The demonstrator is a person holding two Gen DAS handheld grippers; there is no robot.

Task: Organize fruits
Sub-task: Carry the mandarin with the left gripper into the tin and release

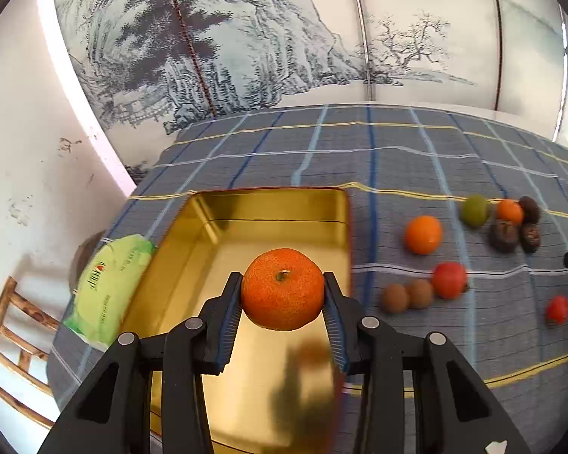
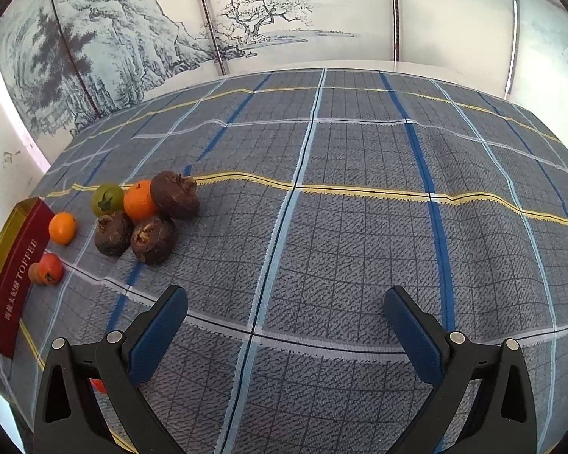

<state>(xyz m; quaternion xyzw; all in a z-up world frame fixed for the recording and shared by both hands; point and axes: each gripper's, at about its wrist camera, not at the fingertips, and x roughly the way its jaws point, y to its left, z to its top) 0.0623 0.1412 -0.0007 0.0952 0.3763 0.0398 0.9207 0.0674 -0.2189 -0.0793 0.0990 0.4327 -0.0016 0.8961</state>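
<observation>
My left gripper (image 1: pixel 283 302) is shut on a large orange tangerine (image 1: pixel 283 288), held above the inside of a gold tin box (image 1: pixel 216 227). On the plaid cloth to the right of the tin lie loose fruits: an orange (image 1: pixel 423 234), a red fruit (image 1: pixel 449 280), two brown round fruits (image 1: pixel 408 296), a green fruit (image 1: pixel 474 210), dark brown fruits (image 1: pixel 504 235) and a small red one (image 1: pixel 557 309). My right gripper (image 2: pixel 286 312) stands open above bare cloth, with nothing between its fingers. Left of it sit dark brown fruits (image 2: pixel 153 238), a small orange (image 2: pixel 140 199) and the tin's red side (image 2: pixel 15 283).
A green plastic packet (image 1: pixel 108 287) lies against the tin's left side near the table edge. A wooden chair (image 1: pixel 7 336) stands below on the left. A painted landscape screen (image 2: pixel 170 38) backs the table. The plaid cloth (image 2: pixel 359 208) stretches wide to the right.
</observation>
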